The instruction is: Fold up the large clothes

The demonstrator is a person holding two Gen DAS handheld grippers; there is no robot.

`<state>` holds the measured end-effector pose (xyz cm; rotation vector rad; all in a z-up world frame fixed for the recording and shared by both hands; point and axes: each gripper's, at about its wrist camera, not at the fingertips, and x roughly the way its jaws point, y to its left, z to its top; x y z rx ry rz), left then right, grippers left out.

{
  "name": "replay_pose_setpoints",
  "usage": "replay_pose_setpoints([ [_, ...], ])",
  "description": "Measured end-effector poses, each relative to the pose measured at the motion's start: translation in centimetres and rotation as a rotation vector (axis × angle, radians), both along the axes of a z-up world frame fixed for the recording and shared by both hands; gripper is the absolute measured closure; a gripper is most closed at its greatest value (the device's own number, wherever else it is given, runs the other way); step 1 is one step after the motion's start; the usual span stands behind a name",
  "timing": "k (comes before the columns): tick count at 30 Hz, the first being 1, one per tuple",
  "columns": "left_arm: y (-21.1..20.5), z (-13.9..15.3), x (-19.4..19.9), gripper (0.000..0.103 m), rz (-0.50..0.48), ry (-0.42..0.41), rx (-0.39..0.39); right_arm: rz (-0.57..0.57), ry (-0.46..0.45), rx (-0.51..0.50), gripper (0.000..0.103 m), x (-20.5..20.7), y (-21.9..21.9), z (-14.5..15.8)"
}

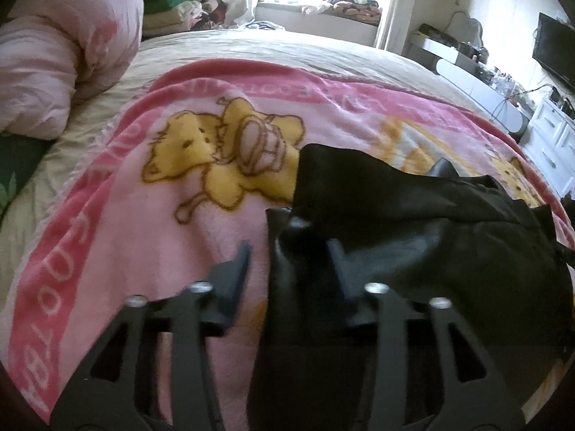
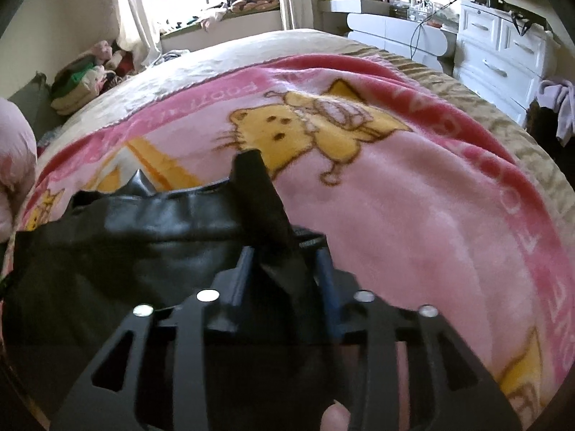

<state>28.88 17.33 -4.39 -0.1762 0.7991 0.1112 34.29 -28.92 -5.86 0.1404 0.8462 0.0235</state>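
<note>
Black garment (image 1: 413, 222) lies on the pink blanket (image 1: 143, 215) on the bed. Left hand-held gripper (image 1: 287, 262) is open around its edge; right hand-held gripper (image 2: 284, 269) looks open too, cloth bunched between its jaws.

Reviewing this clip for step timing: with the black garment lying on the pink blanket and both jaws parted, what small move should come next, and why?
Probably draw both grippers back clear of the black leather-like garment. The left gripper and right gripper stand with jaws apart, cloth loose between them, and the garment rests on the pink cartoon-print fleece blanket, so it looks released.
</note>
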Motion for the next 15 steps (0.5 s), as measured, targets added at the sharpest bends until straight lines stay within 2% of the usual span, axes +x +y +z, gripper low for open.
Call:
replay_pose_setpoints([
  [1,0.2,0.1,-0.1,0.042,0.002,0.001,-0.012,-0.006,0.003,0.007,0.049,-0.3,-0.3,0.2],
  [5,0.7,1.0,-0.9,0.029,0.012,-0.007,-0.037,0.001,0.002,0.065,0.044,-2.0,-1.5,1.2],
  [7,0.8,1.8,-1.5,0.015,0.020,-0.023,-0.044,0.015,-0.018,0.081,0.035,-3.3,-2.0,2.1],
  [8,0.9,2.2,-1.8,0.012,0.024,-0.029,-0.048,0.021,-0.024,0.085,0.033,-3.7,-2.1,2.4],
  [9,0.9,2.7,-2.1,0.009,0.026,-0.037,-0.057,0.027,-0.033,0.089,0.029,-4.3,-2.3,2.8],
  [11,1.1,3.4,-2.8,0.009,0.028,-0.044,-0.074,0.039,-0.056,0.105,0.027,-5.5,-2.7,3.7],
  [13,1.2,4.0,-3.4,0.009,0.034,-0.045,-0.086,0.046,-0.081,0.126,0.020,-6.7,-3.1,4.4],
  [15,1.3,4.7,-4.2,0.009,0.039,-0.051,-0.096,0.050,-0.100,0.148,0.018,-7.7,-3.3,5.0],
])
